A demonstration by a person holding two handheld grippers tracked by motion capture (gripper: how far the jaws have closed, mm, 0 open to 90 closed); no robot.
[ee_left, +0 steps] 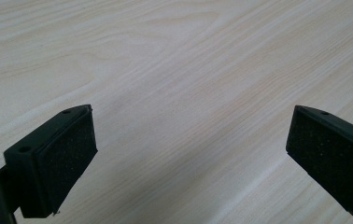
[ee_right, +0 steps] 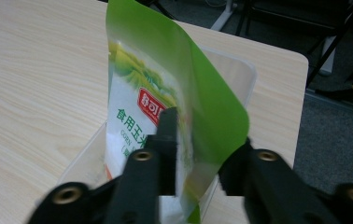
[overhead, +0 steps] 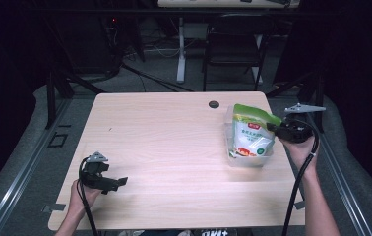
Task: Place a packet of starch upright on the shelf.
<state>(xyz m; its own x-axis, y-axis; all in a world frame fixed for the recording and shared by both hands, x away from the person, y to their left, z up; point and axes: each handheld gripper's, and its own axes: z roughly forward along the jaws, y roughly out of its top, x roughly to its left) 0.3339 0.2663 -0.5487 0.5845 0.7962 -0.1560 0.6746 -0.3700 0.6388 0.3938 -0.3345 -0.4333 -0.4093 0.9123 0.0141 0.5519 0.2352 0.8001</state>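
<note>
One glossy green pouch (ee_right: 174,98), clamped

Light wood table (overhead: 174,142), grain running across top; small dark round cap (overhead: 214,104) set in surface near far edge. Beyond table: black folding chair (overhead: 233,46) on grey floor, white desk leg (overhead: 180,49) just left of it, loose cables (overhead: 159,49) (tangled, dim) along floor

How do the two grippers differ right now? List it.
The left gripper is open over bare table; the right gripper is shut on the green pouch. Left sits near the front edge; right is by the clear bin. Both are black and hand-held.
</note>
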